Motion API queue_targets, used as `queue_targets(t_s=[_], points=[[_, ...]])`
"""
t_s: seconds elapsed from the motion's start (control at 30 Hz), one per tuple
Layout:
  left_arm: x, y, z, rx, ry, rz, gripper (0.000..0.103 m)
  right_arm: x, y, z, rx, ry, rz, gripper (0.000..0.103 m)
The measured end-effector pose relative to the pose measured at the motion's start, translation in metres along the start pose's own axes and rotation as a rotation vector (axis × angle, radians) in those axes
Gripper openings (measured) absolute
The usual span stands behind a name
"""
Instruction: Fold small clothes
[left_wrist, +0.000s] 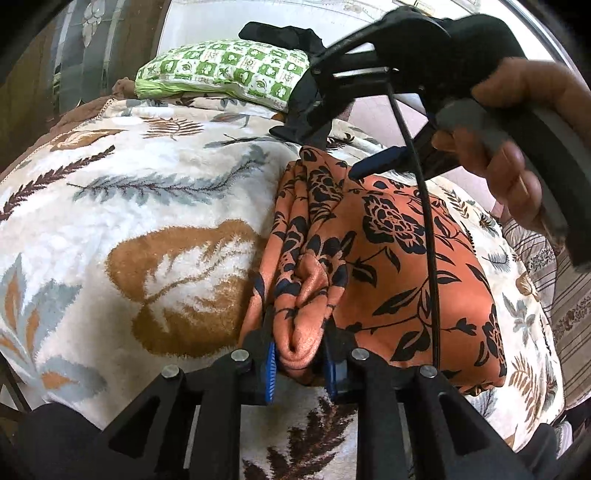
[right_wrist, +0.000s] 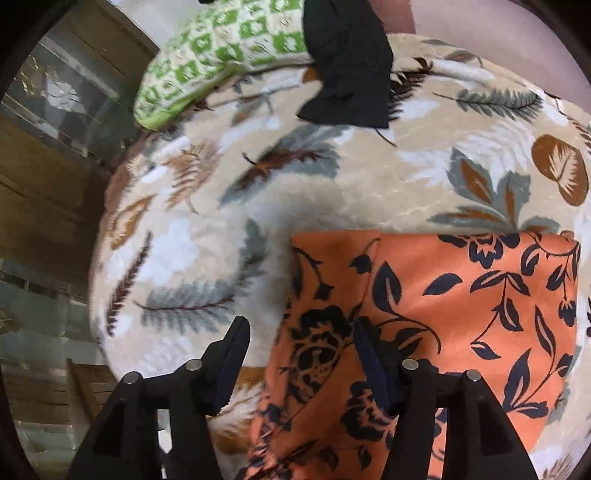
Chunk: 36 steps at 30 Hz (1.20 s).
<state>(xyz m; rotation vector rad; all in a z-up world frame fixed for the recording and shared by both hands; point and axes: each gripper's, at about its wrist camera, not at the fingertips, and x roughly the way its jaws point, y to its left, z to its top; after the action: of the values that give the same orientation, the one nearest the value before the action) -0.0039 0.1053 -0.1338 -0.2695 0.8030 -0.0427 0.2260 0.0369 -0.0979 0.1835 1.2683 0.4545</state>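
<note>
My left gripper (left_wrist: 300, 363) pinches a bunched edge of the orange garment (left_wrist: 399, 258) on the bed (left_wrist: 129, 177) – my right gripper (right_wrist: 301, 365) hangs open, empty – so I should pull flat before creasing.

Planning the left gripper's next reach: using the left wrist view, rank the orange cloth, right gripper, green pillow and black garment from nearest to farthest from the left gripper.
1. Orange cloth: bunched between the left gripper's pads, bottom centre.
2. Right gripper: above the cloth's far end, upper right.
3. Green pillow: far edge of the bed, upper centre.
4. Black garment: draped on the pillow's far side; nearly level with it.
</note>
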Motion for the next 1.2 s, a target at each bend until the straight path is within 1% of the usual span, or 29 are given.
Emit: queue_targets(t_s=[0.07,0.1,0.13,0.17,0.2,0.23,0.3,0.33,0.4,0.47,0.53,0.6,0.63,0.67,0.73,0.8,0.83,0.87,0.9,0.93,0.97,1.03,1.07,1.13,1.17,1.2], points=[[-0.002,0.0,0.001,-0.003,-0.004,0.006,0.022,0.013,0.001,-0.001,0.018,0.039,0.032,0.064],[-0.005,0.002,-0.002,-0.002,-0.006,0.009,0.022,0.032,-0.001,-0.003,0.052,0.082,0.082,0.064],[-0.006,0.003,-0.002,-0.003,-0.007,0.013,0.022,0.043,-0.003,-0.004,0.071,0.094,0.112,0.068],[-0.006,0.005,-0.002,-0.005,-0.005,0.014,0.022,0.052,-0.007,-0.007,0.083,0.092,0.14,0.073],[-0.007,0.007,-0.002,-0.013,-0.001,0.005,0.022,0.055,-0.011,-0.011,0.099,0.067,0.176,0.075],[-0.007,0.008,-0.002,-0.019,0.004,0.0,0.023,0.051,-0.019,-0.014,0.135,0.031,0.243,0.078],[-0.007,0.008,-0.002,-0.021,0.017,-0.009,0.024,0.038,-0.031,-0.018,0.168,0.021,0.344,0.079],[-0.008,0.009,-0.002,-0.029,0.024,-0.014,0.025,0.031,-0.035,-0.02,0.167,0.021,0.37,0.079],[-0.013,0.015,0.001,-0.065,0.048,-0.043,0.027,0.006,-0.049,-0.029,0.167,-0.016,0.415,0.079],[-0.024,0.021,0.003,-0.099,0.06,-0.051,0.029,-0.023,-0.067,-0.047,0.18,-0.069,0.457,0.079],[-0.041,0.023,0.01,-0.1,0.042,-0.053,0.03,-0.051,-0.091,-0.078,0.199,-0.109,0.479,0.079],[-0.053,0.017,0.019,-0.075,0.01,-0.063,0.038,-0.069,-0.113,-0.11,0.231,-0.138,0.503,0.079],[-0.055,0.012,0.025,-0.058,-0.002,-0.072,0.045,-0.072,-0.123,-0.125,0.262,-0.143,0.522,0.08],[-0.055,0.004,0.033,-0.033,-0.015,-0.089,0.047,-0.074,-0.131,-0.138,0.291,-0.143,0.544,0.08],[-0.045,-0.008,0.044,0.009,-0.016,-0.096,0.047,-0.073,-0.148,-0.169,0.359,-0.153,0.611,0.08],[-0.015,-0.018,0.05,0.068,0.039,-0.058,0.047,-0.062,-0.156,-0.186,0.382,-0.126,0.67,0.081],[0.003,-0.017,0.048,0.086,0.076,0.001,0.047,-0.053,-0.158,-0.194,0.403,-0.114,0.685,0.081],[0.025,-0.01,0.044,0.09,0.143,0.096,0.048,-0.047,-0.16,-0.199,0.421,-0.109,0.691,0.082],[0.039,0.005,0.039,0.041,0.195,0.097,0.052,-0.041,-0.159,-0.205,0.43,-0.098,0.701,0.082],[0.039,0.012,0.039,0.0,0.194,0.08,0.06,-0.042,-0.158,-0.207,0.425,-0.102,0.712,0.082],[0.03,0.013,0.043,-0.006,0.183,0.092,0.061,-0.045,-0.158,-0.209,0.418,-0.109,0.727,0.082],[0.016,0.005,0.051,0.017,0.151,0.086,0.059,-0.06,-0.16,-0.215,0.382,-0.146,0.745,0.082],[0.006,-0.003,0.057,0.046,0.117,0.082,0.059,-0.071,-0.168,-0.217,0.368,-0.193,0.733,0.082],[-0.006,-0.018,0.067,0.1,0.059,0.075,0.059,-0.083,-0.189,-0.218,0.389,-0.265,0.685,0.082],[-0.008,-0.029,0.073,0.138,0.038,0.06,0.059,-0.086,-0.202,-0.218,0.416,-0.291,0.654,0.082],[-0.005,-0.039,0.079,0.174,0.033,0.05,0.059,-0.082,-0.221,-0.217,0.47,-0.298,0.631,0.083]])
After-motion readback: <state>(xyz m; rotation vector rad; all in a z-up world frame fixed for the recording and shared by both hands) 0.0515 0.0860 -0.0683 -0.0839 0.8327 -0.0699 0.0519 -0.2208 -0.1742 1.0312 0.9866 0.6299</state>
